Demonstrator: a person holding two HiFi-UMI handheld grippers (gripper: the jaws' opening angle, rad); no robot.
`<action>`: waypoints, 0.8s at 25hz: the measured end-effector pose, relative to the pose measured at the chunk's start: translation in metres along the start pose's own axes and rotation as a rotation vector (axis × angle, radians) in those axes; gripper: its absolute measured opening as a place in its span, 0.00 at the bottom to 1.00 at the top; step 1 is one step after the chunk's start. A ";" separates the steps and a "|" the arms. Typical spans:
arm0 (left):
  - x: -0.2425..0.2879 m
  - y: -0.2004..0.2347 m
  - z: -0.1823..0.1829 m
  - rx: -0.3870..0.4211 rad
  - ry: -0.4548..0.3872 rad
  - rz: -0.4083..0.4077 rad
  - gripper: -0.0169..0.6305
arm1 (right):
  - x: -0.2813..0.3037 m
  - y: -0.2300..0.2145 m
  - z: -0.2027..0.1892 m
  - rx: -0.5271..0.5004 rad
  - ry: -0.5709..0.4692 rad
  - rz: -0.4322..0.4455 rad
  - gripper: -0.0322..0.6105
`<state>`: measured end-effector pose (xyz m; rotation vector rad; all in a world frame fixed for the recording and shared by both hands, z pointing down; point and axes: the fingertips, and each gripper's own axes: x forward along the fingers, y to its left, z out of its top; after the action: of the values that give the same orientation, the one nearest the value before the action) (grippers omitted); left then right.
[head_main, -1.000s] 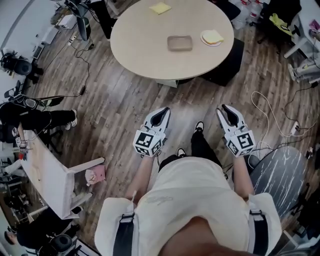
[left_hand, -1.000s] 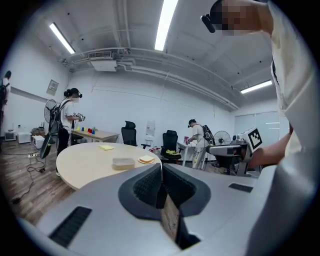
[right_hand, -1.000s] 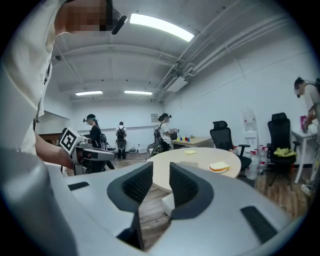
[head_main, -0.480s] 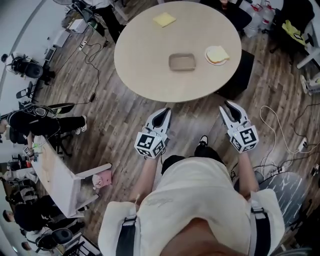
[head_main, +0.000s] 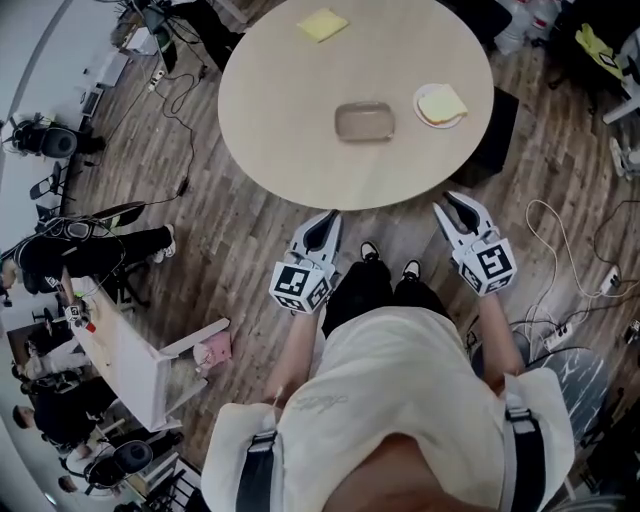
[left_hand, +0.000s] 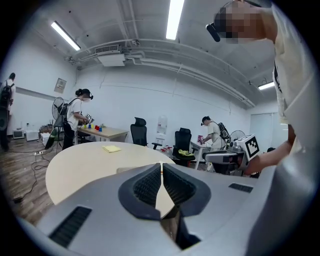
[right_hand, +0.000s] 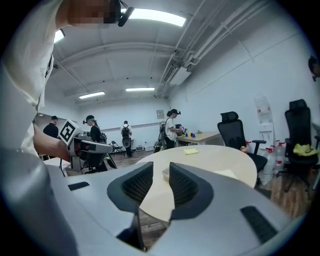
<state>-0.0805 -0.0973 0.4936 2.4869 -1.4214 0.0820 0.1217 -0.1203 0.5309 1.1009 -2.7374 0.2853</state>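
I hold both grippers level in front of my body, just short of a round beige table (head_main: 290, 90). On the table lie a yellow note pad (head_main: 322, 24), a grey tray (head_main: 364, 121) and a plate with bread (head_main: 441, 103). My left gripper (head_main: 325, 217) points at the table's near edge, its jaws shut with nothing between them. My right gripper (head_main: 448, 203) is close to the rim too, its jaws a narrow gap apart and empty. In the right gripper view the tray (right_hand: 165, 172) shows through that gap, with the note pad (right_hand: 190, 150) farther back.
A white bench (head_main: 120, 360) and a pink object (head_main: 215, 348) stand on the wood floor at my left. Cables (head_main: 560, 230) trail at the right. A dark box (head_main: 490, 125) sits under the table's right side. People (left_hand: 80, 117) and office chairs (left_hand: 137, 132) fill the room beyond.
I have stepped closer to the round table, so its edge now lies just ahead of both grippers. Neither gripper's jaws have changed.
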 end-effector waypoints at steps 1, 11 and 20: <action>0.003 0.006 -0.001 -0.002 0.001 -0.002 0.07 | 0.006 -0.001 -0.001 0.001 0.006 -0.002 0.22; 0.069 0.082 0.021 -0.004 -0.025 -0.123 0.07 | 0.073 -0.031 0.026 -0.001 0.027 -0.116 0.21; 0.118 0.126 0.047 0.019 -0.025 -0.246 0.07 | 0.132 -0.050 0.039 0.035 0.050 -0.202 0.21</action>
<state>-0.1309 -0.2689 0.4968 2.6654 -1.1169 0.0151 0.0589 -0.2525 0.5295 1.3488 -2.5612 0.3274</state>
